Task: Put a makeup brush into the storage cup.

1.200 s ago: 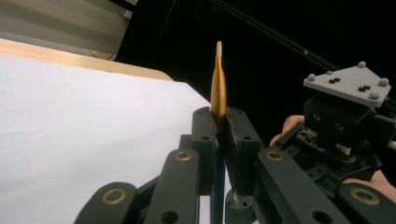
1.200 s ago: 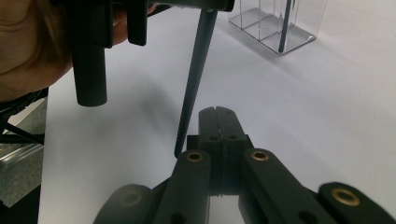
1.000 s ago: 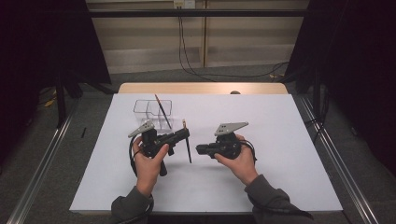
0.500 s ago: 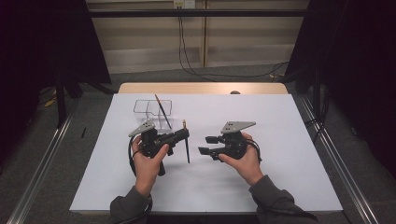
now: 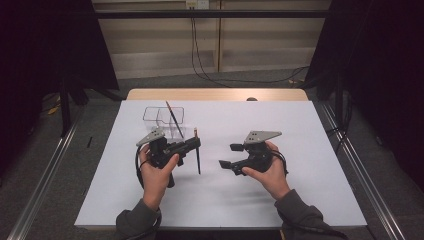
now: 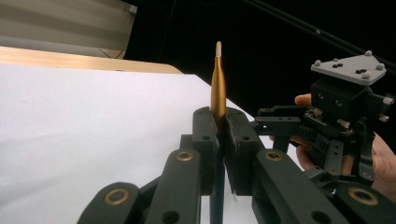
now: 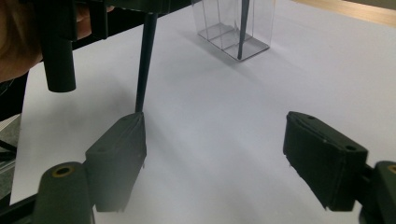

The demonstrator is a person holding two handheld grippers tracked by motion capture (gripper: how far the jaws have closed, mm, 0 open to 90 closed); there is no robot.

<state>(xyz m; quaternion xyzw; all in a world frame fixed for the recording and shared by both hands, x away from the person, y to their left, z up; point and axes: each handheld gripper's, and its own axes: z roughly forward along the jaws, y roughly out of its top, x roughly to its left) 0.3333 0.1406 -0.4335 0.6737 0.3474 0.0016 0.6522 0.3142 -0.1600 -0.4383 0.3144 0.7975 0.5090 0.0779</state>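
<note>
right gripper (image 5: 227,155): nearest to the person; jaws have just been opening and stand wide, nothing between them, bare white table cover (image 5: 310,150) below.
left gripper (image 5: 196,143): jaws clamped on the brush (image 5: 197,152), gripped about the upper part of its length.
brush axis: near upright, dark handle pointing down toward the table, gold ferrule (image 6: 218,91) and pale tip up.
brush vs right gripper: just off its open jaws, toward the left hand; handle end hangs by one jaw in the right gripper view.
nearer hand: left, already holding.
clear holder (image 5: 164,116): far side, beyond the left gripper; a second brush (image 5: 174,120) leans inside.
</note>
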